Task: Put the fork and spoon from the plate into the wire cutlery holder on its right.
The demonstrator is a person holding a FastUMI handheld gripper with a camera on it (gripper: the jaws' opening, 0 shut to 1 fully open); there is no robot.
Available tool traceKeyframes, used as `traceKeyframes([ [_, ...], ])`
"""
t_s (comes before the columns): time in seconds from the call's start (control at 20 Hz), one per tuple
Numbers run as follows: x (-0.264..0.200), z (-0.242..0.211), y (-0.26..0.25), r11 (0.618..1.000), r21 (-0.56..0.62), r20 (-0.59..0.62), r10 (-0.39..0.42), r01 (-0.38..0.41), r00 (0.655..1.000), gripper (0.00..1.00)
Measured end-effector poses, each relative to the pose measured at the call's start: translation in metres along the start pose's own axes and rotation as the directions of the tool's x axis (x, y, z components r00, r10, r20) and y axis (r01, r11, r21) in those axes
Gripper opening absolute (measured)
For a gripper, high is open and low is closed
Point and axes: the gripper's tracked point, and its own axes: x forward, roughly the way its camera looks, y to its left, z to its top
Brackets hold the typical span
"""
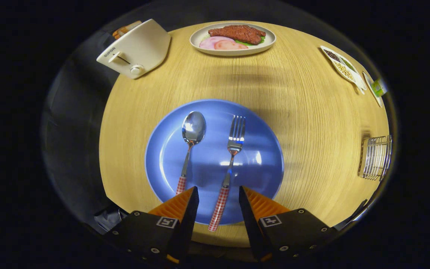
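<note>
So the biggest thing here is the round wooden counter (304, 123), light grain, taking up most of the scene. Sitting on it just ahead of the fingers is a big blue plate (259, 149), glossy with a few light reflections on it.

Next down in size, the cream toaster (136, 48) is way over at the far left of the counter, tipped at an angle, with what looks like bread poking out the top. Straight across at the far side there's an oval white dish (200, 39) with a slab of meat, some pink slices and a bit of green on it. Far right has a divided snack tray (358, 80) with seeds or beans in the sections, hard to tell exactly which.

The wire cutlery holder (375, 157) stands to the right of the blue plate, well apart from it, near the counter's edge.

On the plate, the fork (230, 164) lies on the right half and the spoon (189, 149) on the left half, both with bowl/tines pointing away and red-checked handles toward the fingers. They're apart from each other, roughly parallel.

The hand-held gripper (218, 194) is released, fingers spread wide, with the fork's handle lying in the gap between them and neither finger touching it. The spoon's handle end disappears just behind the left finger.
</note>
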Motion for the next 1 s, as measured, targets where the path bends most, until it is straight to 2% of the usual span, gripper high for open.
traceKeyframes([
  [0.2, 0.010, 0.001, 0.005, 1.000, 0.030, -0.023, 0.002, -0.001, 1.000, 0.45],
  [0.35, 0.019, 0.002, 0.004, 0.999, 0.043, -0.037, -0.012, 0.013, 0.999, 0.24],
  [0.5, 0.022, 0.002, 0.001, 0.997, 0.064, -0.056, -0.035, 0.039, 0.998, 0.18],
  [0.6, 0.021, 0.001, -0.002, 0.996, 0.078, -0.067, -0.037, 0.043, 0.997, 0.17],
  [0.75, 0.018, 0.000, -0.015, 0.998, 0.044, -0.060, -0.052, 0.054, 0.997, 0.08],
  [1.0, -0.001, 0.006, -0.027, 0.999, -0.024, 0.033, -0.044, 0.044, 0.999, 0.07],
])
